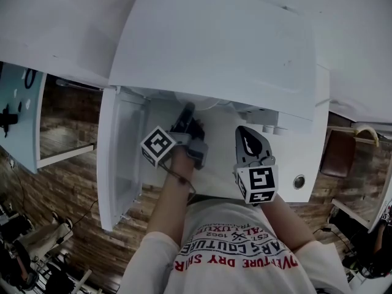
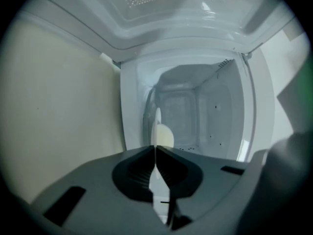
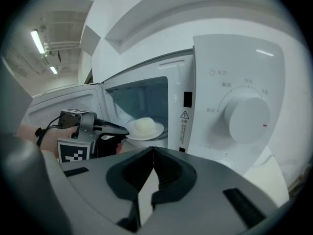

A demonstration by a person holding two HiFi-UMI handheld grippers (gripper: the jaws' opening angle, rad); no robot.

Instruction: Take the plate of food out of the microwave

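Note:
A white plate [image 3: 157, 131] carrying a pale round bun [image 3: 143, 125] sits in the open microwave [image 1: 214, 41]. My left gripper [image 1: 184, 120] reaches into the cavity, turned on its side. In the left gripper view its jaws [image 2: 155, 148] are shut on the plate's rim [image 2: 157, 119], seen edge-on with the bun [image 2: 166, 137] just behind. The right gripper view shows the left gripper [image 3: 126, 132] from the side, clamped on the plate's near edge. My right gripper [image 1: 248, 135] hangs in front of the control panel, shut [image 3: 153, 151] with nothing between its jaws.
The microwave door [image 1: 119, 158] stands swung open to the left, close beside my left arm. A large white dial [image 3: 249, 119] is on the control panel to the right of the cavity. White shelf surfaces lie above; a wooden floor shows below.

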